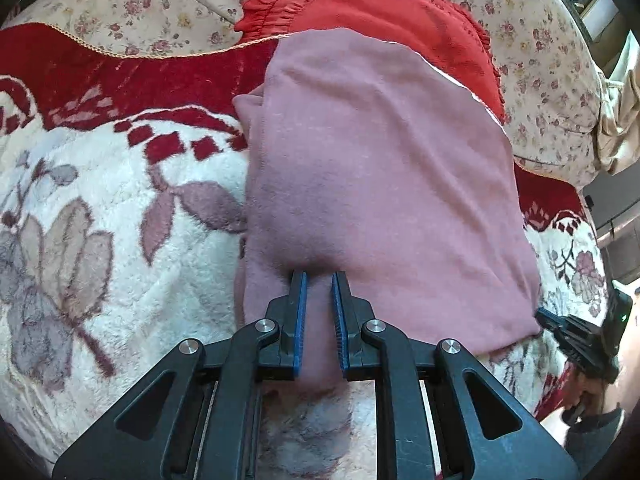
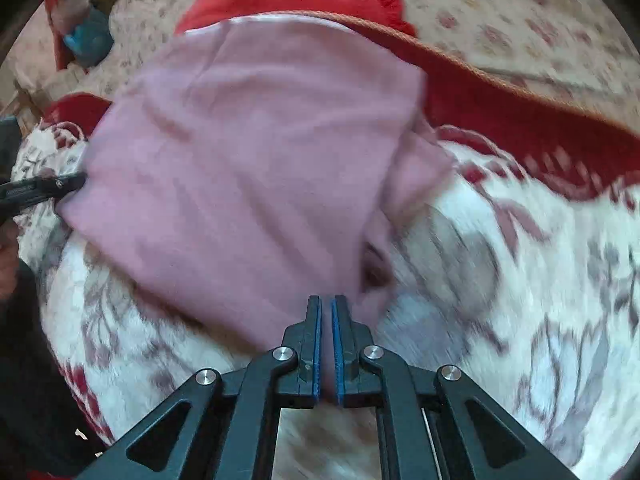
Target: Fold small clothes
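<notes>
The left gripper [image 1: 319, 276] has its jaws clamped on a bunched edge of the pink garment [image 1: 376, 184]; the right gripper [image 2: 326, 300] pinches another edge. Ahead of both jaws the garment spreads over a floral blanket [image 1: 100, 208], its far end overlapping a red pillow [image 1: 380, 4].

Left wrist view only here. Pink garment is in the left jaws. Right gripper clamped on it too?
Observer: Yes, the right gripper is shut on the near edge of the pink garment.
Operator: Any slack there?
Observer: A bunched flap sticks out at the garment's right side.
Operator: Anything else nearby?
Observer: Something blue, too blurred to identify, on the floral sheet, far left.
</notes>
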`<action>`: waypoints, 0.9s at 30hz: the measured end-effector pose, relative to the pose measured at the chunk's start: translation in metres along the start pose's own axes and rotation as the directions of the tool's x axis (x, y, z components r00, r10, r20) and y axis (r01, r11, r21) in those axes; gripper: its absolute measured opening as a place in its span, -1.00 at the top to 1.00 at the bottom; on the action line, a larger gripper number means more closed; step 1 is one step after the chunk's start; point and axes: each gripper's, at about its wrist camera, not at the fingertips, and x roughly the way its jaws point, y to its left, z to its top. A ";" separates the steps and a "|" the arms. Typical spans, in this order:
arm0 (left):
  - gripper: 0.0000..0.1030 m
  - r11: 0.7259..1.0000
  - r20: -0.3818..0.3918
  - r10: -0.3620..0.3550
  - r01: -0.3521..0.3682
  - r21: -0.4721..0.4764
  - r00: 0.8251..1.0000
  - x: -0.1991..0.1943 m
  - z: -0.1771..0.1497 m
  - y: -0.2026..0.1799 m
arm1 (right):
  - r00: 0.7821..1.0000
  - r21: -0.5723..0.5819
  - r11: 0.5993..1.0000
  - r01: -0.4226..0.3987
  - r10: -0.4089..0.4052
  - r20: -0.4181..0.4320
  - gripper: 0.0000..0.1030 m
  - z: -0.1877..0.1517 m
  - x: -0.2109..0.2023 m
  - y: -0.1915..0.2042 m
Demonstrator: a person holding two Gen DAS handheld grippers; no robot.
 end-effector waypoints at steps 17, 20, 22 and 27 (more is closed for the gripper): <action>0.03 0.998 0.060 -0.023 0.019 0.064 0.998 -0.038 -0.062 0.006 | 0.974 0.407 0.890 -0.205 0.144 0.175 0.24 -0.054 -0.030 -0.003; 0.03 0.999 0.025 -0.049 0.049 -0.006 0.999 -0.026 -0.058 0.018 | 0.959 0.475 0.836 -0.275 0.207 0.192 0.24 -0.048 -0.017 -0.011; 0.01 0.994 0.032 -0.088 0.090 -0.068 0.996 -0.020 -0.052 0.025 | 0.946 0.502 0.805 -0.315 0.227 0.230 0.24 -0.044 -0.016 -0.015; -0.04 0.968 0.056 -0.180 0.187 -0.169 0.982 -0.008 -0.031 0.030 | 0.907 0.614 0.668 -0.421 0.297 0.299 0.24 -0.040 0.005 -0.030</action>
